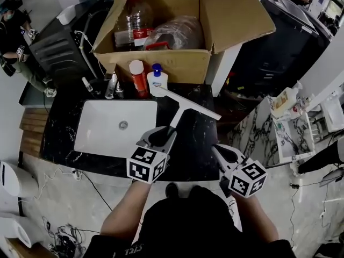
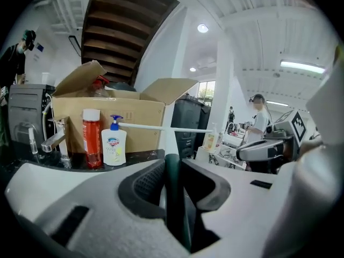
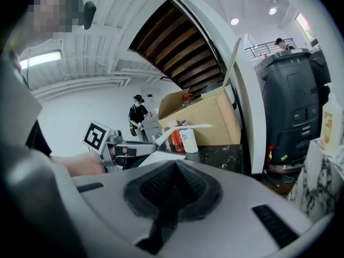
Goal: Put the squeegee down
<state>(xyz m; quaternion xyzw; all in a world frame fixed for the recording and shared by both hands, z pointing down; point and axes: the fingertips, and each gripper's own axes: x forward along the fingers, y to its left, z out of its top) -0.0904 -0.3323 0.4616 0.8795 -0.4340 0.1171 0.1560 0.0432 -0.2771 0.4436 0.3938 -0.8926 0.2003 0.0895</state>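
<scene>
— Two claws out front. Which one has the tool?

— The left claw [image 1: 165, 135]. Its jaws are clamped on the dark handle of the squeegee [image 1: 185, 105], and the white blade sticks out ahead, lying crosswise.

— So it isn't down yet?

— No. It hangs in the air over the black bench [image 1: 201, 144], just right of the white sink [image 1: 99, 136]. One blade end is close to the soap bottle [image 1: 157, 81] and the red bottle [image 1: 138, 78], which stand in front of the cardboard box [image 1: 161, 64]. From the left gripper view the blade sits level with the pump of the soap bottle, clear of the bench.

— Why grip it by the handle like that?

— My guess is that it keeps the long blade flat and away from the bottles, so it can be lowered onto the bare stretch of bench beside the sink.

— And the other side?

— The right claw [image 1: 219, 152] has its jaws together with nothing between them. It is off to the right over the bench edge, well apart from the squeegee, and looks idle.

— How are the arms?

— Both forearms reach forward from the body, and each claw points ahead and tips a little downward. The left arm leads toward the bottles.
</scene>
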